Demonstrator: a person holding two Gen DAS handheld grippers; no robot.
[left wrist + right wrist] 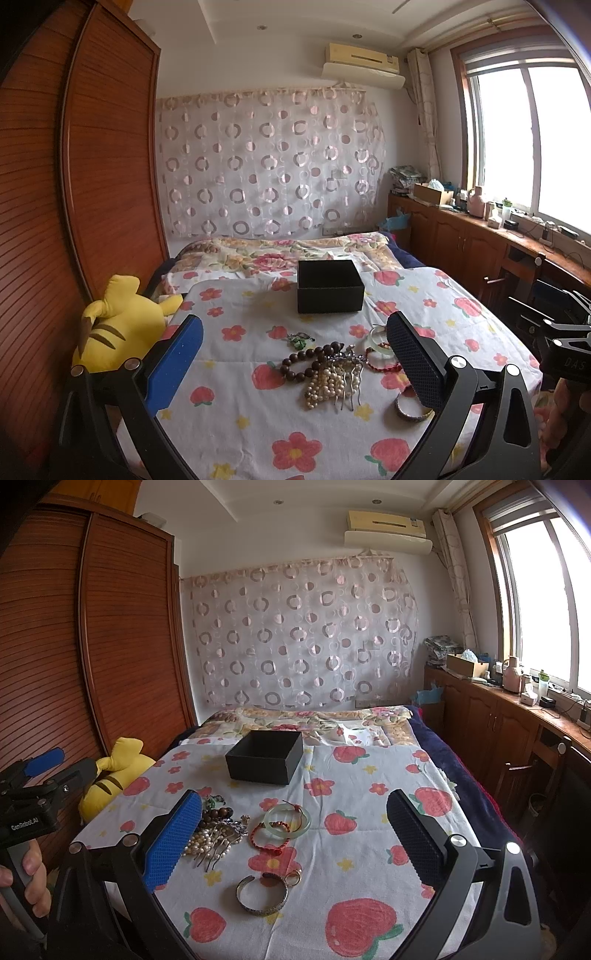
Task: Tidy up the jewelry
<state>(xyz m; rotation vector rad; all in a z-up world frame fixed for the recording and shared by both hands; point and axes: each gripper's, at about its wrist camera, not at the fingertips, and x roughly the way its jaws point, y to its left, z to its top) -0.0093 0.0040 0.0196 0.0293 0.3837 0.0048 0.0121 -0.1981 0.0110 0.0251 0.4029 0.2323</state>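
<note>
jewelry pile (328, 369) on bed, ahead between left gripper (295, 365) fingers | black box (330, 291) beyond | both grippers, right gripper (295, 845) too, spread wide, holding nothing

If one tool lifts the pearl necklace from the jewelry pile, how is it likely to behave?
The pearl necklace lies bunched in loose loops, so it will probably hang limp and swing. It touches the metal hair comb and the dark wooden bead bracelet, so it may snag and drag them. Its smooth, round beads could slip between the pads.
</note>
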